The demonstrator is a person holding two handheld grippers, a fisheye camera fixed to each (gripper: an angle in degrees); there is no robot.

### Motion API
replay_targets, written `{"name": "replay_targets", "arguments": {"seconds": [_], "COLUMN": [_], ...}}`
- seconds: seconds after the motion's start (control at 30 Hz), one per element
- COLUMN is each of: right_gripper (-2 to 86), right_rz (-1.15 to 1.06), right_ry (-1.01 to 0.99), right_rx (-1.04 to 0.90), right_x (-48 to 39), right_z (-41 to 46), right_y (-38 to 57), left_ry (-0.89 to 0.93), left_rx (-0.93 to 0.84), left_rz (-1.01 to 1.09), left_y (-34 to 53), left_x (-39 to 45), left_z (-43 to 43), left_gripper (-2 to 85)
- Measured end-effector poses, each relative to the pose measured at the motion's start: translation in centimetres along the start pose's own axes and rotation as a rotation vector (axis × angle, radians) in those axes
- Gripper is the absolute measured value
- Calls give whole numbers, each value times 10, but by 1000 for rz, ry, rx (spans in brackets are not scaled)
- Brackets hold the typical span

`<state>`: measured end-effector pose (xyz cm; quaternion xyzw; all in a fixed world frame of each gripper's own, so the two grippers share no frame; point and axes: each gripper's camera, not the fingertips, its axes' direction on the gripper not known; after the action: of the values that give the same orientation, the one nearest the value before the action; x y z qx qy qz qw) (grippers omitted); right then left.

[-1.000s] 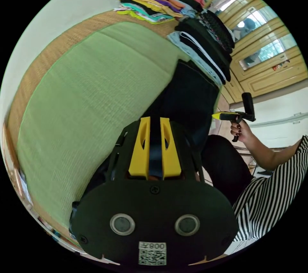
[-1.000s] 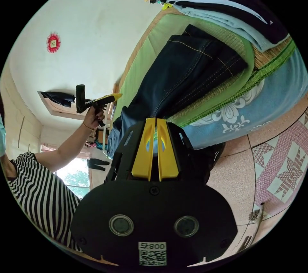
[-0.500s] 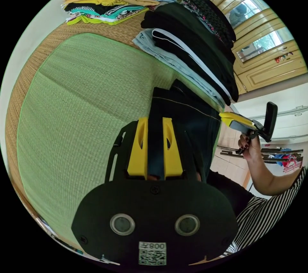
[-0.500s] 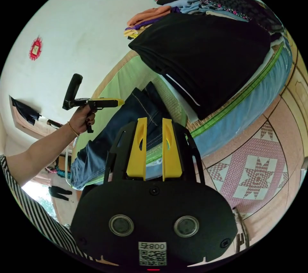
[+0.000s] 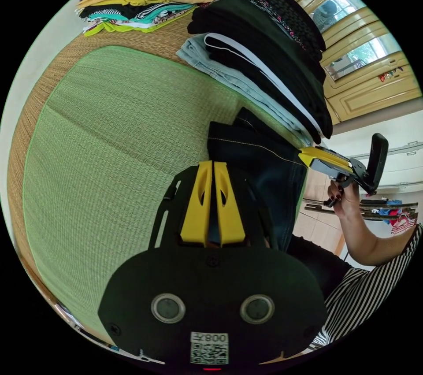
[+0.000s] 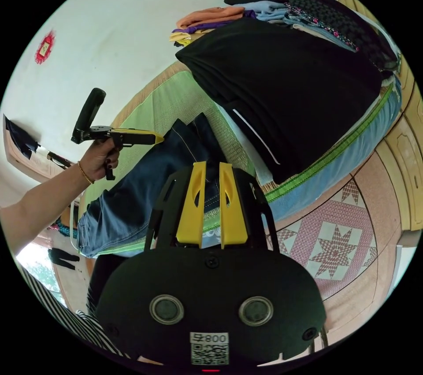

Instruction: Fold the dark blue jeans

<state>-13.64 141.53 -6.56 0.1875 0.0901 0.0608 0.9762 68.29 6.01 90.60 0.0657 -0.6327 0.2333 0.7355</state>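
Your left gripper [image 5: 213, 165] has its jaws pressed together, empty, low in the frame. Your right gripper [image 6: 212, 167] is spread, empty. The dark blue jeans [image 6: 145, 181] lie centre-left on the green mat [image 5: 114, 137].

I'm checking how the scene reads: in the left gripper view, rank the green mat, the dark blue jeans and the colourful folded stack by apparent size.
1. green mat
2. dark blue jeans
3. colourful folded stack, though it lies farther away, so its rank is unsure.

I'm working in a bedroom of a home: ahead of my left claw [image 5: 213, 165] lies a bed with a green woven mat [image 5: 114, 137], stacks of folded clothes [image 5: 264, 53] beyond it, yellow wooden cupboards [image 5: 374, 88] behind, and patterned floor tiles [image 6: 339, 247] beside my right claw [image 6: 212, 168].
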Motion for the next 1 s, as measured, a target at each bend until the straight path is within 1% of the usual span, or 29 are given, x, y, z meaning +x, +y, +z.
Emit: {"name": "replay_targets", "arguments": {"seconds": [0.3,0.53,0.6,0.77,1.0], "right_gripper": [23,14,13,12,12], "right_rz": [-46,-49,-42,19,42], "right_ry": [-52,-138,-138,-86,-84], "right_rx": [13,111,107,27,-9], "right_x": [10,29,35,57,74], "right_z": [-16,-64,-66,-36,-23], "right_y": [-4,2,3,-1,-11], "left_ry": [2,0,-12,-65,-133], "left_rx": [80,170,160,36,-38], "left_rz": [55,144,162,168,194], "left_y": [-15,-31,-38,-62,-82], "left_x": [27,53,59,71,82], "left_z": [-32,-65,-65,-39,-22], "left_gripper": [3,3,2,2,1]}}
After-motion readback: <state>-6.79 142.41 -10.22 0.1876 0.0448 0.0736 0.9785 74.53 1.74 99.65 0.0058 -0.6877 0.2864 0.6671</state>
